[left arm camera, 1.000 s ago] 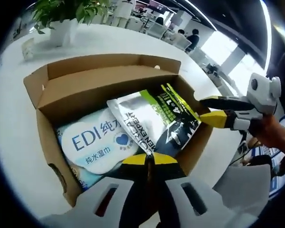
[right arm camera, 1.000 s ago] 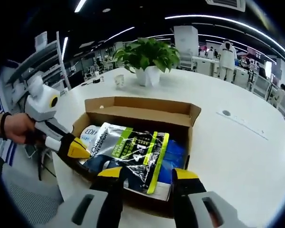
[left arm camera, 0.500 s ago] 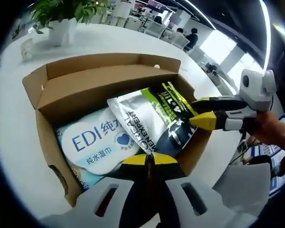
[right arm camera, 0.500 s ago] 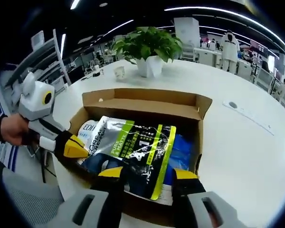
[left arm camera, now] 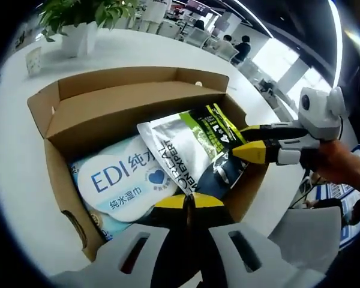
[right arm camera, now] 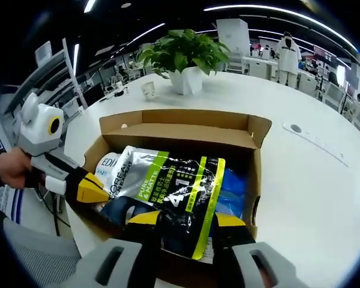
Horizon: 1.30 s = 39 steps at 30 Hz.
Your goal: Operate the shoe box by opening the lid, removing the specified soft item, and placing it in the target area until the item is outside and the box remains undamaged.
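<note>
An open brown shoe box (left arm camera: 126, 105) (right arm camera: 186, 129) sits on a white table. Inside, a silver, green and black pouch (left arm camera: 186, 150) (right arm camera: 168, 180) lies tilted over a white "EDI" wipes pack (left arm camera: 117, 180) (right arm camera: 110, 161). My left gripper (left arm camera: 189, 202) (right arm camera: 90, 192) has its jaws pressed together right at the box's side wall, beside the pouch's corner. My right gripper (right arm camera: 186, 219) (left arm camera: 252, 141) is open, and the pouch's near edge lies between its two jaws at the opposite side of the box.
A potted plant (left arm camera: 78, 24) (right arm camera: 183, 60) and a small paper cup (left arm camera: 33, 60) (right arm camera: 147, 90) stand beyond the box on the round white table (right arm camera: 312, 180). A blue pack (right arm camera: 231, 192) lies under the pouch. A hand holds each gripper. Office desks and people are in the background.
The right gripper has moved in over the box wall, so the pouch's edge now sits between its jaws. The left gripper has stayed in place, shut.
</note>
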Each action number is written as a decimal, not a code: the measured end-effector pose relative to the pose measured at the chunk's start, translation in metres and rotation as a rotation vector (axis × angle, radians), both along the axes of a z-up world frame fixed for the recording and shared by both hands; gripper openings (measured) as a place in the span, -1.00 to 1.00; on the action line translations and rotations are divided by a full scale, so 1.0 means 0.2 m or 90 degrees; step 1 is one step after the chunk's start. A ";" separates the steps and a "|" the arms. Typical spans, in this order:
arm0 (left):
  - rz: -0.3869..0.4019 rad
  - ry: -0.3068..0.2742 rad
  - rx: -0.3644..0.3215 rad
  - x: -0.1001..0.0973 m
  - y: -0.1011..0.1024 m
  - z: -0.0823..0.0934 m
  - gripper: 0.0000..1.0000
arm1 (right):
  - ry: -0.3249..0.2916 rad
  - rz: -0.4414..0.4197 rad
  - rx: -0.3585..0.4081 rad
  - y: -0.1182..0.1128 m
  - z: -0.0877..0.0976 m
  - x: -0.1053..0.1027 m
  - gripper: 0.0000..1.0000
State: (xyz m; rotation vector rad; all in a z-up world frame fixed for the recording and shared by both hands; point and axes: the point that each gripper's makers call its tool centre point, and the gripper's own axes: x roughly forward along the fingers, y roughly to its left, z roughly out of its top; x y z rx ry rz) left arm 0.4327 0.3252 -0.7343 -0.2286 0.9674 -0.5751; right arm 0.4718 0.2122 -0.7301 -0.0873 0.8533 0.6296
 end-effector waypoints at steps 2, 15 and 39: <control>0.001 0.001 -0.001 0.00 0.00 0.00 -0.97 | 0.001 -0.009 0.005 -0.01 0.00 0.00 -0.44; 0.005 -0.009 -0.006 0.01 0.03 0.04 -0.98 | -0.019 -0.072 0.044 -0.04 0.05 0.00 -1.00; -0.006 -0.063 -0.026 0.03 0.01 0.25 -0.99 | -0.060 -0.079 0.068 -0.09 0.20 -0.07 -1.00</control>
